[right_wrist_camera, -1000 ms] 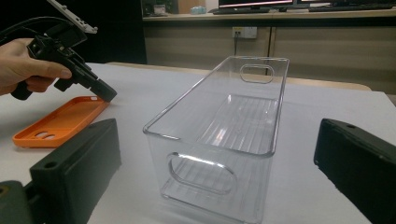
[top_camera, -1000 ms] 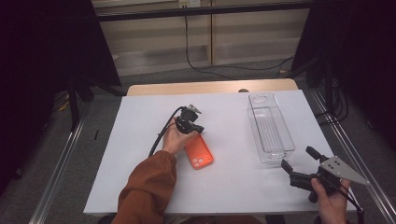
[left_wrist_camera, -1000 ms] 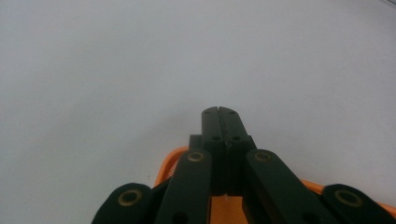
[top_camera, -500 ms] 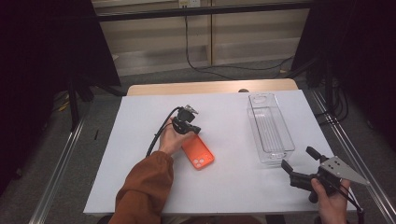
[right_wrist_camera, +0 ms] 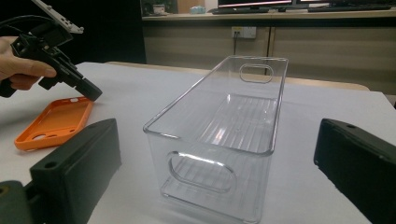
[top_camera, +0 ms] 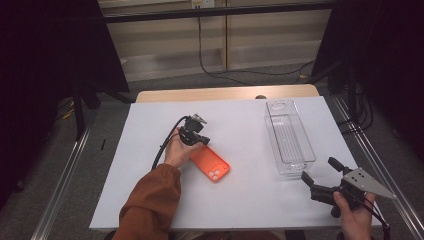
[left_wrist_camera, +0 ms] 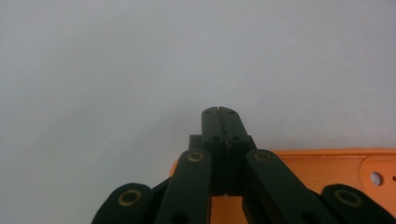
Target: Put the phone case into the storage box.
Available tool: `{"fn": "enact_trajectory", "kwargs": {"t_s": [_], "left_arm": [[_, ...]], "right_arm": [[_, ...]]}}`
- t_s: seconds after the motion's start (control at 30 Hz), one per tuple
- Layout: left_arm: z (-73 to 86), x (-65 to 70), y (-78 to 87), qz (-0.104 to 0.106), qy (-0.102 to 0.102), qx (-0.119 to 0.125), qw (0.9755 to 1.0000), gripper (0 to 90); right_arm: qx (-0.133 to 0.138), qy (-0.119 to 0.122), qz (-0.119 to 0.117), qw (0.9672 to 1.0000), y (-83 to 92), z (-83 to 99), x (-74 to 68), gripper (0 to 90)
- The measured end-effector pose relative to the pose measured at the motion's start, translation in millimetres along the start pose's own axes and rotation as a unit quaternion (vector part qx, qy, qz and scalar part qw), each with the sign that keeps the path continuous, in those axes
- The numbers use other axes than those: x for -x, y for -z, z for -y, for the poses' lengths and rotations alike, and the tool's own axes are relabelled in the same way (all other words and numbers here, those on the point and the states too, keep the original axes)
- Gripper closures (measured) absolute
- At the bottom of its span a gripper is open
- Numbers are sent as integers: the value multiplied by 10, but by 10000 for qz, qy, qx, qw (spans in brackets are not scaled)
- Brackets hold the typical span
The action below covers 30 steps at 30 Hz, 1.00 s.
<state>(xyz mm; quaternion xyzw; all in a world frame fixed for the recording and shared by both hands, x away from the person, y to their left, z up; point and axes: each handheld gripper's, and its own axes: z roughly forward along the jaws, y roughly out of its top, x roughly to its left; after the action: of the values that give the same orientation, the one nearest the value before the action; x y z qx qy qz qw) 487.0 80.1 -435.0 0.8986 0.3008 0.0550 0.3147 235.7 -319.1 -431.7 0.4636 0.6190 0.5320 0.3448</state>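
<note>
Now the left gripper [top_camera: 204, 142] is down at the near-left of the white table [top_camera: 250, 210], its jaws pinched tight together with nothing between them, tips poised right at the upper end of the orange phone case [top_camera: 210, 163]. That case lies flat on the table, open side up, camera cutout toward the person, just beside the hand in the rust-coloured sleeve [top_camera: 150, 205]. From the left gripper view the closed tips sit over bare table, with the case's orange edge [left_wrist_camera: 322, 163] just behind them. Over at the near-right corner, the right gripper [top_camera: 320, 175] is spread wide open, holding nothing, aimed at the clear plastic bin [top_camera: 290, 137]. The bin [right_wrist_camera: 219, 135] stands upright and empty between those two jaws, well apart from the case [right_wrist_camera: 51, 123].
</note>
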Motion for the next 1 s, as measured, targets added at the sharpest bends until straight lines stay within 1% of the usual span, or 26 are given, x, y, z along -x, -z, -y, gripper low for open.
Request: {"fn": "enact_trajectory", "kwargs": {"t_s": [0.13,0.2,0.27,0.4,0.63,0.67,0.7,0.73,0.77,0.83,0.87,0.97,1.0], "left_arm": [[47,-21,31,29,52,24,10000,900],[53,-25,33,12,36,32,10000,900],[65,-29,38,63,60,48,10000,900],[93,-34,61,58,68,41,10000,900],[134,-47,96,75,-20,41,10000,900],[134,-47,96,75,-20,41,10000,900],[148,-40,97,105,62,90,9999,900],[153,-43,100,102,45,94,9999,900],[157,-50,109,109,-14,60,9999,900],[164,-50,113,115,-1,64,9999,900],[177,-49,113,124,41,117,9998,900],[215,-55,139,137,16,127,9998,900],[220,-48,144,139,40,121,9998,900]], "right_arm": [[2,-4,6,10000,0,0,-2,0],[0,4,5,10000,-1,-1,-1,0],[6,-3,4,10000,0,-1,-2,0],[10,7,1,10000,2,0,3,0],[8,17,-6,10000,2,0,-2,0],[6,17,-7,10000,2,0,-2,0],[4,14,-4,10000,1,0,-3,0],[5,16,-5,10000,1,0,-2,0],[6,18,-4,10000,1,0,-2,0],[4,14,-7,10000,2,0,-2,0],[11,3,-6,10000,1,0,-2,0],[5,-6,0,10000,1,0,-1,0],[-1,-4,-5,10000,0,0,-2,0]]}}
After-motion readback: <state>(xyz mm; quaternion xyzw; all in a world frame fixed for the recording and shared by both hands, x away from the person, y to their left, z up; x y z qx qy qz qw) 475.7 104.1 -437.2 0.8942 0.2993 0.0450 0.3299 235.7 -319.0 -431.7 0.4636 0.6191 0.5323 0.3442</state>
